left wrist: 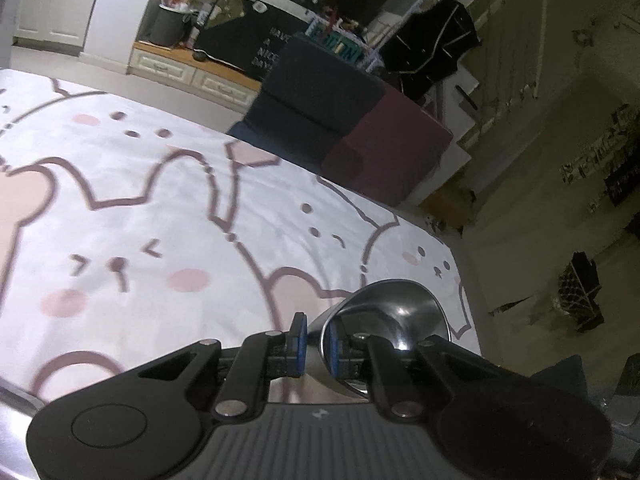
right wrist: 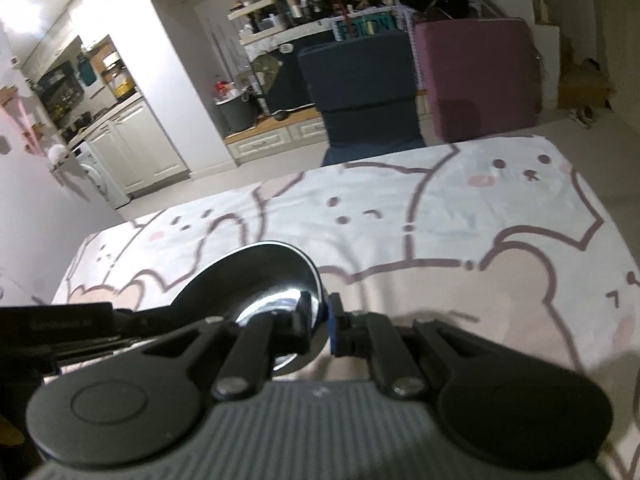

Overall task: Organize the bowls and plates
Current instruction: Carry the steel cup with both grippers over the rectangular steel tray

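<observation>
Blue-padded jaws of the left gripper point(left wrist: 313, 345) and right gripper point(right wrist: 320, 330) each pinch a steel bowl's rim, left bowl point(left wrist: 394, 316), right bowl point(right wrist: 264, 280), above the cartoon tablecloth point(left wrist: 160, 184); thin edge grips risk bowls pivoting or slipping.

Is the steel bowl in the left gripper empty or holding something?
Empty. The steel bowl, pinched by its rim in the left gripper, shows only bare, shiny metal inside; nothing sits in it.
</observation>
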Available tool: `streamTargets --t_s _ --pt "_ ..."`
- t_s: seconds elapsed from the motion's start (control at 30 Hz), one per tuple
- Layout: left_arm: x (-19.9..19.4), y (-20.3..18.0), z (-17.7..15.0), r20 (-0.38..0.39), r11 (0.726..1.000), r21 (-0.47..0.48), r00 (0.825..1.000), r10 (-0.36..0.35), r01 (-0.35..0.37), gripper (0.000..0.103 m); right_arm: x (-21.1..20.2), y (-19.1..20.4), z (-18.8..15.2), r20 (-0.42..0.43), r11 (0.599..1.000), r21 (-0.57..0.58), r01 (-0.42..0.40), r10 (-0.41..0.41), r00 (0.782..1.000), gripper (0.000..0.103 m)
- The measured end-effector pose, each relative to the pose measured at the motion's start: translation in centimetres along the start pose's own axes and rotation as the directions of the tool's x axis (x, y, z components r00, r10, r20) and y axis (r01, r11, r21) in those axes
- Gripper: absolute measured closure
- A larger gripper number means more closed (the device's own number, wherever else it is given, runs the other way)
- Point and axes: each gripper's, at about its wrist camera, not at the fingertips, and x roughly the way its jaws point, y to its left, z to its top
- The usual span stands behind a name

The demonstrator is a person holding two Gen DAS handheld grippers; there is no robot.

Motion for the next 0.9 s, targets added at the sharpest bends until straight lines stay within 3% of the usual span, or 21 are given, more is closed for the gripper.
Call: streamTargets --t_s 0.53,0.9 --pt "-11.6 10.1 -1.2 0.064 0.996 -0.009 0.994 0.088 -0.088 0.092 0.1 12.9 -5.5 -0.031 0.990 -0.032 -0.137 0.136 0.990 0.093" --pt "-15.0 16.5 -2.3 0.042 0.988 -0.045 0.988 0.148 -0.146 0.092 2.5 18.8 -8.7 -0.104 0.978 -0.063 -0.199 0.192 0.976 0.094"
